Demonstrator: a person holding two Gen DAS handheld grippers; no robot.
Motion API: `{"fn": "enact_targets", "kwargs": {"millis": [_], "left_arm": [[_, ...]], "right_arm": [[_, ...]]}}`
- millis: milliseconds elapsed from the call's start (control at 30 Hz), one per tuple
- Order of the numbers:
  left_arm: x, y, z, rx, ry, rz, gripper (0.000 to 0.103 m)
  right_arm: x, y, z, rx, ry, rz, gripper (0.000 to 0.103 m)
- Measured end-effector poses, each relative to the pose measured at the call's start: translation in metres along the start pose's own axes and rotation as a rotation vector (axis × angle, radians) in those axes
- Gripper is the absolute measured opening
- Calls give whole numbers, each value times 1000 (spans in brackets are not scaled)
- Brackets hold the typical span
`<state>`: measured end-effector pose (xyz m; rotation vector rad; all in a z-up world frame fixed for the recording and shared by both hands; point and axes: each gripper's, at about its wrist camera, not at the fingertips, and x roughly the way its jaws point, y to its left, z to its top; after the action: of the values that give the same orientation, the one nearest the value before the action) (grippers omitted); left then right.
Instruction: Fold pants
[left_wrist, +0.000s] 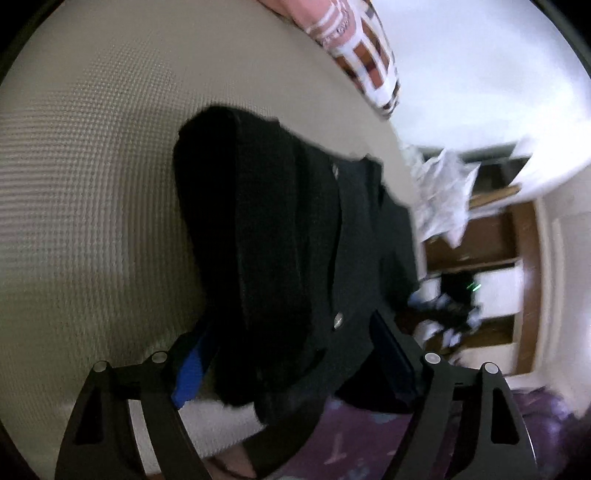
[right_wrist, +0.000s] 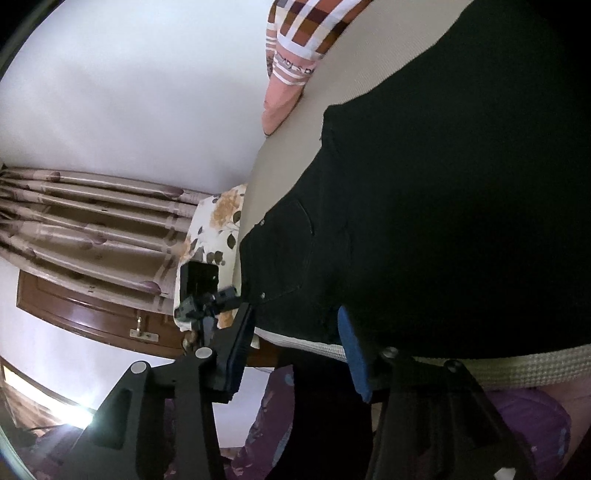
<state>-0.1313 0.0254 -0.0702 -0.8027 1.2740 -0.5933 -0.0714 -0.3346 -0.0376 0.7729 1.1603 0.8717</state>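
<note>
Textured cream bedspread (left_wrist: 92, 166) under black pants (left_wrist: 280, 236), lengthwise away from both jaws, each pair apart

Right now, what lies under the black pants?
The black denim pants lie on a beige textured mattress cover, which shows all around them. Whatever sits beneath the folded layers themselves is covered and cannot be seen.

A home bedroom: textured mattress (left_wrist: 92, 184), flowered pillow (right_wrist: 218, 221), curtains (right_wrist: 92, 221), wooden door (right_wrist: 92, 310).
</note>
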Motion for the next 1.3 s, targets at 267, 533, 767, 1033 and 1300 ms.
{"fn": "enact_targets", "kwargs": {"millis": [267, 533, 767, 1033, 1300], "left_arm": [[2, 3, 8, 35, 40, -50, 81], [14, -13, 0, 84, 27, 39, 79], [9, 5, 2, -52, 6, -30, 79], [9, 5, 7, -60, 22, -29, 79], [5, 7, -5, -59, -34, 138, 24]], "right_arm": [[-2, 8, -1, -2, -8, -30, 54], [10, 6, 0, 32, -4, -46, 62], [14, 12, 1, 28, -4, -58, 67], [17, 12, -1, 43, -4, -67, 69], [20, 12, 1, 57, -7, -79, 71]]}}
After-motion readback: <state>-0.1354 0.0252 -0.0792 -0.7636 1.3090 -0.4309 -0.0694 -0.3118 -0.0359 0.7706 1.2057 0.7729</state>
